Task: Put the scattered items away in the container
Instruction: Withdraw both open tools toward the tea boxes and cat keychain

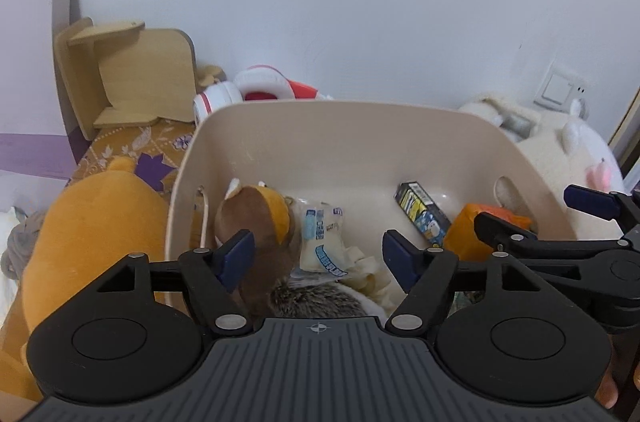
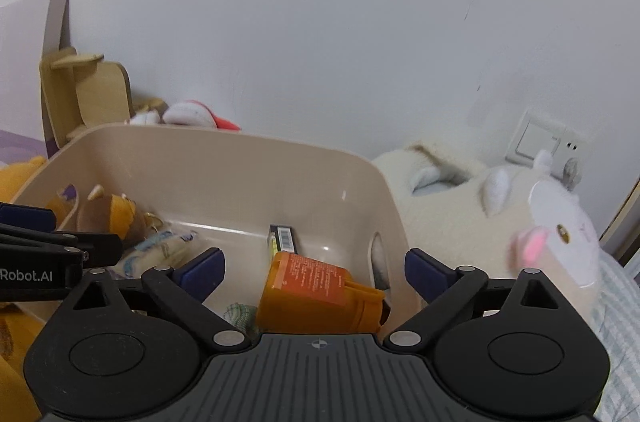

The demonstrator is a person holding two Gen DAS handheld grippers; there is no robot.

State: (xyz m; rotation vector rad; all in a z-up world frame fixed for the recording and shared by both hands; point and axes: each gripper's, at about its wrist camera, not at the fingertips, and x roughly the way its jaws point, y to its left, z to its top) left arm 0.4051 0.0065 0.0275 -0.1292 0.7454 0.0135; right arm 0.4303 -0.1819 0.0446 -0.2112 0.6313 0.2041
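Beige container (image 1: 340,138) on the bed, already holding brown plush (image 1: 256,218), snack packet (image 1: 322,238), dark box (image 1: 420,218) and orange pouch (image 2: 316,294). Left tongs (image 1: 318,258) and right tongs (image 2: 314,272) spread, empty, above it. Likely between picks; next, probably headphones (image 1: 256,88) behind the container. Floral sheet (image 1: 132,146), white wall.
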